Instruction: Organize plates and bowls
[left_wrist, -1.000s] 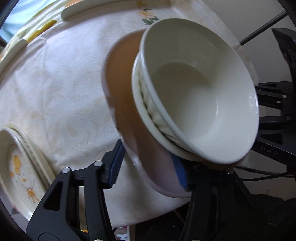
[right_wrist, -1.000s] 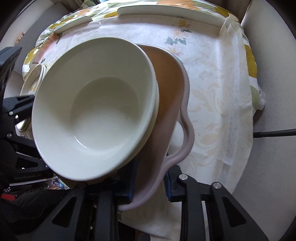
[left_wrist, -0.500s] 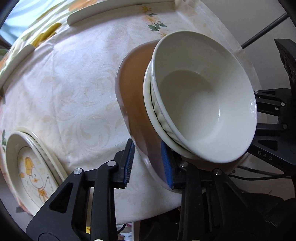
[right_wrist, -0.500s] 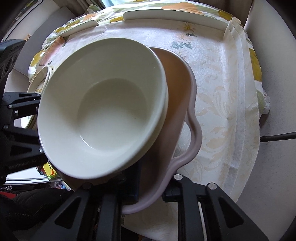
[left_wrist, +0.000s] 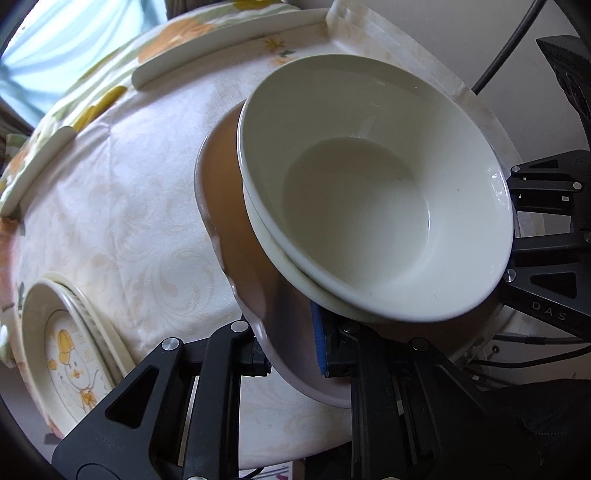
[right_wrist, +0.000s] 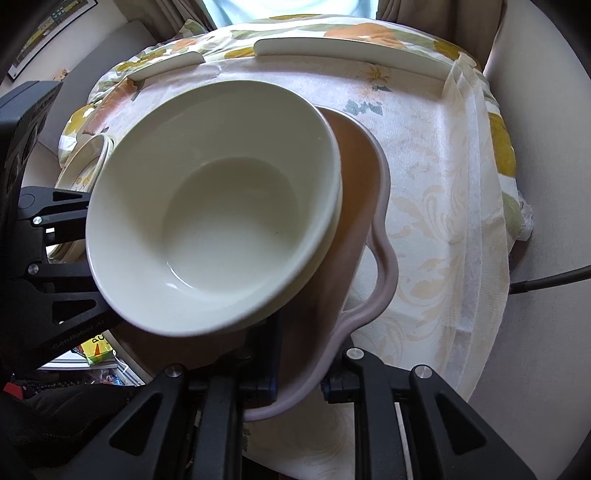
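Observation:
Two white bowls (left_wrist: 369, 203) (right_wrist: 221, 206) sit nested on a pink wavy-rimmed plate (left_wrist: 236, 221) (right_wrist: 365, 206). My left gripper (left_wrist: 290, 350) is closing onto the plate's near rim, its blue pads pressing from both sides. My right gripper (right_wrist: 301, 376) is shut on the opposite rim, next to the plate's wavy lobe. Each gripper's black body shows in the other's view, beyond the bowls. The plate tilts slightly over the table's edge; the bowls hide its middle.
A stack of cream plates with a yellow cartoon print (left_wrist: 66, 354) (right_wrist: 85, 162) lies on the pale patterned tablecloth (left_wrist: 129, 203). White edge guards (left_wrist: 221, 48) (right_wrist: 351, 48) line the far side. A black cable (right_wrist: 554, 280) runs past the table's right edge.
The left gripper's jaws went from wide apart to clamped on the plate's rim. The plate and bowls have shifted a little against the tablecloth. The right gripper kept its grip.

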